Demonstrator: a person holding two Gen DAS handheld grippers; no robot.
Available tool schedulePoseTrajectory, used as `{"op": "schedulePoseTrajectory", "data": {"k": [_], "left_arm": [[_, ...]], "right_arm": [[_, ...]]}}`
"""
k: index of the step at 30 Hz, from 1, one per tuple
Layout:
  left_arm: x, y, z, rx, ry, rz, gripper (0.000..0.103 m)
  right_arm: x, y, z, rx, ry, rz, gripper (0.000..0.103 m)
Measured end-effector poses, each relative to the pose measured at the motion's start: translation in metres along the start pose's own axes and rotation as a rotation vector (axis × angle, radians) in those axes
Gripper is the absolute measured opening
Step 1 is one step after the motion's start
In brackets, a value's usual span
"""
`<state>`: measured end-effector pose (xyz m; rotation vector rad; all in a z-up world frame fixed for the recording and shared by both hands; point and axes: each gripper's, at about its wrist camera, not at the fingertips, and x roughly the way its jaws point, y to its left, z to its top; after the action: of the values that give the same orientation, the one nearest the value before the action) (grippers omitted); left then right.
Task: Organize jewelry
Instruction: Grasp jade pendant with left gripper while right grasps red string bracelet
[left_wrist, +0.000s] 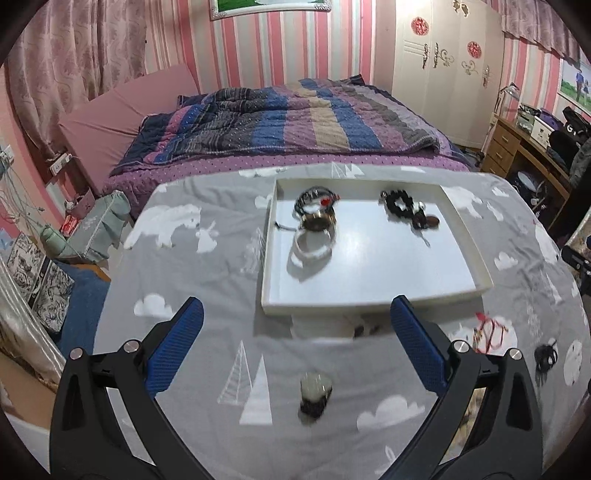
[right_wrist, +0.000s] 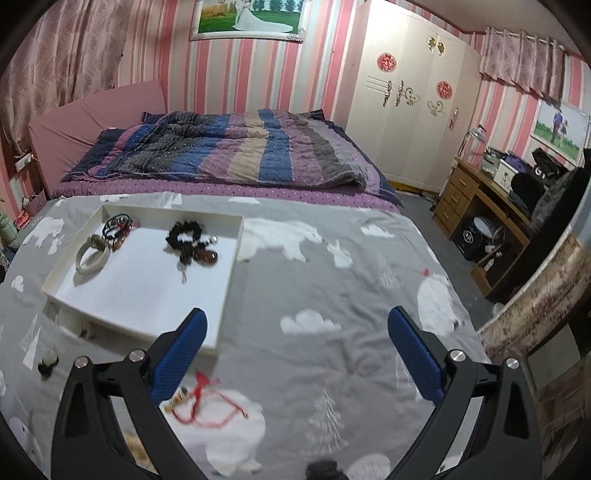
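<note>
A white tray (left_wrist: 373, 295) sits on the grey cloth and holds a white bangle (left_wrist: 313, 243), a gold ring-like piece (left_wrist: 318, 220), dark bracelets (left_wrist: 314, 195) and a black beaded piece (left_wrist: 399, 202). My left gripper (left_wrist: 295, 321) is open and empty, just short of the tray's near edge. A small dark and pale piece (left_wrist: 314, 395) lies on the cloth between its fingers. A red string bracelet (left_wrist: 489, 332) lies to the right. In the right wrist view the tray (right_wrist: 221, 295) is at left. My right gripper (right_wrist: 295, 332) is open and empty above the red string bracelet (right_wrist: 207, 406).
A small black item (left_wrist: 546, 355) lies on the cloth right of the red bracelet; it shows in the right wrist view (right_wrist: 48, 363) at left. Another dark object (right_wrist: 323, 470) is at the bottom edge. A bed (left_wrist: 280, 125) stands behind, a desk (right_wrist: 491, 206) at right.
</note>
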<state>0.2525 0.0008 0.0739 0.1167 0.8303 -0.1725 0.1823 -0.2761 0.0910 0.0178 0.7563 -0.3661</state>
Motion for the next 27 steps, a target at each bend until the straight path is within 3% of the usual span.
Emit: {"op": "schedulePoseTrajectory", "data": {"k": [7, 15, 20, 27], "left_arm": [[0.005, -0.003, -0.034, -0.008, 0.019, 0.006, 0.100], [0.046, -0.002, -0.078, -0.013, 0.112, 0.021, 0.100], [0.069, 0.004, -0.093, -0.059, 0.154, 0.018, 0.100], [0.078, 0.006, -0.117, -0.081, 0.154, 0.002, 0.100]], "right_arm": [[0.011, 0.004, -0.030, 0.049, 0.038, 0.036, 0.098], [0.049, 0.040, -0.077, -0.004, 0.130, 0.027, 0.098], [0.060, 0.049, -0.094, 0.022, 0.144, 0.059, 0.098], [0.064, 0.066, -0.097, -0.016, 0.113, 0.070, 0.098]]}}
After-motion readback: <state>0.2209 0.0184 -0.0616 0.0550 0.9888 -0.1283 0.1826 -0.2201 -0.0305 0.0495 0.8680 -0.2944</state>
